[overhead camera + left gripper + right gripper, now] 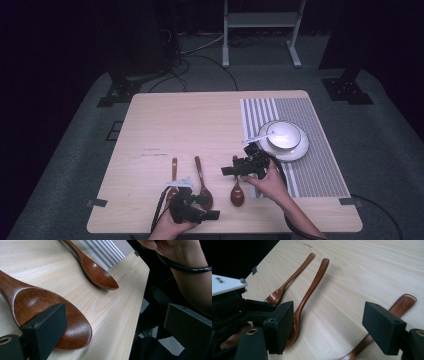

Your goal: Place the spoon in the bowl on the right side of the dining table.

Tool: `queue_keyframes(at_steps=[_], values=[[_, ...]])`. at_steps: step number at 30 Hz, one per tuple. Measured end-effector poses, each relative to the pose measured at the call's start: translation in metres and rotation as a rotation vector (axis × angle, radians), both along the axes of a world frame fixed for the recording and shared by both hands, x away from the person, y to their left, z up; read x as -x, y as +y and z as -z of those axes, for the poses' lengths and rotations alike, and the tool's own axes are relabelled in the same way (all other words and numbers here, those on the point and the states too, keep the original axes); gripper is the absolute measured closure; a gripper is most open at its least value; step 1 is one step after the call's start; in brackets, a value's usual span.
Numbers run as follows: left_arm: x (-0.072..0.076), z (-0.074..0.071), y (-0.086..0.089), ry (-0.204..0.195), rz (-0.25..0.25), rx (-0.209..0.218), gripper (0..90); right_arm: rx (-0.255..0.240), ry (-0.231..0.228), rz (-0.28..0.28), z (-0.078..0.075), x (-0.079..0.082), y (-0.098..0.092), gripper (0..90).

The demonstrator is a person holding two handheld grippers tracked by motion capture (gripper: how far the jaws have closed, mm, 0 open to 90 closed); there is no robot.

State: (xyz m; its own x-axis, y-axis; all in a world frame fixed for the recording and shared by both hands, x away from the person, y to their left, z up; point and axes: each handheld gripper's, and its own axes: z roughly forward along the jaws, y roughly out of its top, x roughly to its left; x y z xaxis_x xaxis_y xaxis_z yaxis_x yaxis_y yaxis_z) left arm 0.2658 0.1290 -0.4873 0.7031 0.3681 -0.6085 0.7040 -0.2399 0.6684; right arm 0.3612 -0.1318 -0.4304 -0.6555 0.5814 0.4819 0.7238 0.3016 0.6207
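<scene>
My left tool [192,207] sits low at the counter's [200,125] near edge, jaws spread over the middle spoon [50,312]. My right tool [247,165], also spread wide, hovers above the right spoon [397,307]; beyond it, a bowl [284,136].

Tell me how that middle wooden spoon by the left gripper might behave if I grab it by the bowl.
The middle wooden spoon looks rigid, so it probably won't flex. Its glossy, rounded bowl may slip between flat jaws. The handle arches off the table, so pressing it could rock or pivot the spoon.
</scene>
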Motion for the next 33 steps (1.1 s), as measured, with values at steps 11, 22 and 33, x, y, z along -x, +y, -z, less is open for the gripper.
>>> queue_keyframes(at_steps=[11, 22, 33], values=[[-0.001, 0.0, 0.001, 0.0, 0.009, 0.0, 3.1, 0.022, 0.03, -0.036, 0.004, -0.018, 0.029, 24.4], [-0.002, 0.0, 0.002, 0.003, 0.016, 0.0, 3.2, 0.057, 0.052, -0.058, 0.013, -0.032, 0.061, 24.5], [-0.002, 0.0, 0.002, 0.004, 0.014, -0.001, 3.2, 0.094, 0.049, -0.061, 0.018, -0.043, 0.083, 25.3]])
